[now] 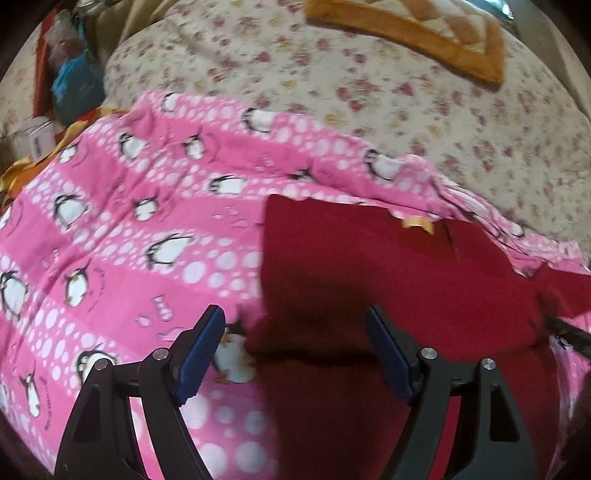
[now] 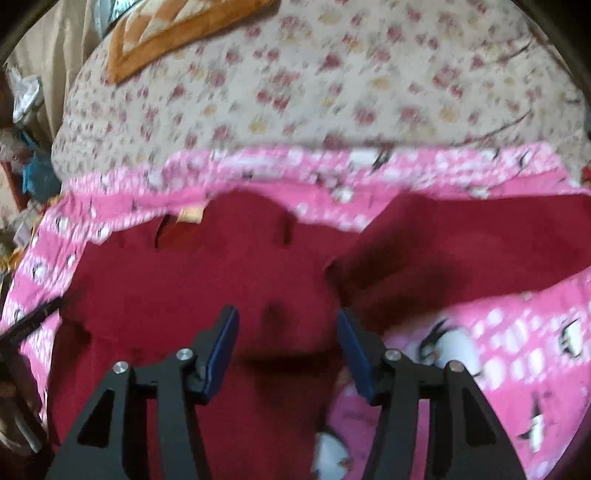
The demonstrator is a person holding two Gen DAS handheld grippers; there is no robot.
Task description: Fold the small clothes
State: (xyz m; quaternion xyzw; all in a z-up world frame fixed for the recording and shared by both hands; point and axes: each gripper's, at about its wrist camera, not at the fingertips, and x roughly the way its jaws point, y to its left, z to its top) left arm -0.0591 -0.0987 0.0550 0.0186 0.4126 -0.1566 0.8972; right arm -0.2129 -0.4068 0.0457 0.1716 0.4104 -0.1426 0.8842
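A dark red garment lies spread on a pink penguin-print blanket, with a small yellow label at its far edge. My left gripper hovers open over the garment's left edge; nothing is between its blue pads. In the right wrist view the same red garment fills the middle, and a sleeve reaches off to the right over the pink blanket. My right gripper is open above the red cloth near the sleeve's root, and its pads press on nothing.
A cream floral bedsheet lies beyond the blanket, with an orange patterned cushion at the far edge. Off the bed's left side are a blue bag and a white jar. The right view is motion-blurred.
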